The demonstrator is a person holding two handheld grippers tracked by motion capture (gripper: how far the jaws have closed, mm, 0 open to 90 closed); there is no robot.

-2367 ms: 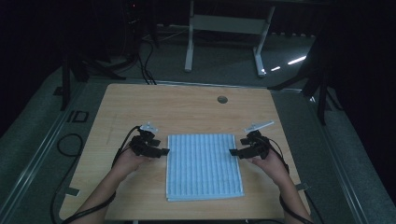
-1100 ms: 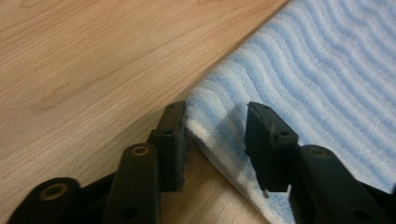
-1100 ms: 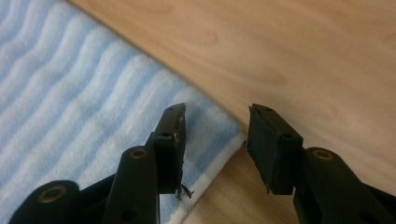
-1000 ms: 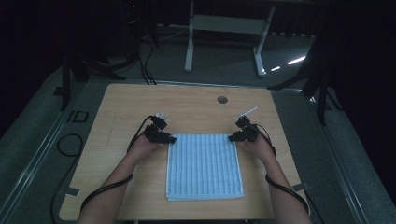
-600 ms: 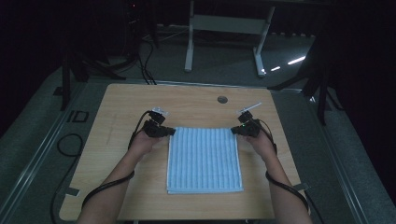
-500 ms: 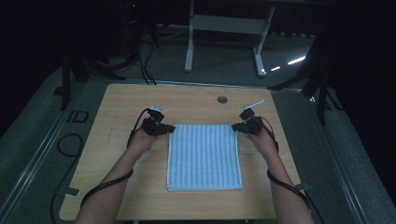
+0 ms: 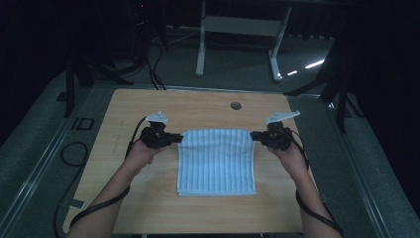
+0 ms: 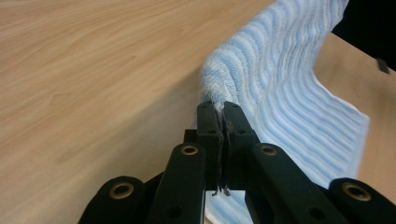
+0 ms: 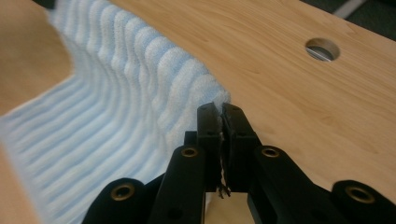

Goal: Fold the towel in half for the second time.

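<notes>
Got both far corners of the towel (image 7: 216, 159) pinched, left gripper (image 7: 177, 139) and right gripper (image 7: 254, 135) clamped tight, near half flat mid-table (image 7: 148, 106). Trick, I reckon: lift both evenly, keep the edge taut, fold toward me.

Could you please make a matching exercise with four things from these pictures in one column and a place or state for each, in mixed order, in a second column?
Column one:
1. left claw
2. right claw
3. towel
4. round hole

Column two:
A. light blue with ribbed stripes, far edge lifted off the table
B. shut on the far right corner of the towel
C. in the tabletop beyond the towel
D. shut on the far left corner of the towel

Right pairs: 1-D, 2-B, 3-A, 4-C
</notes>
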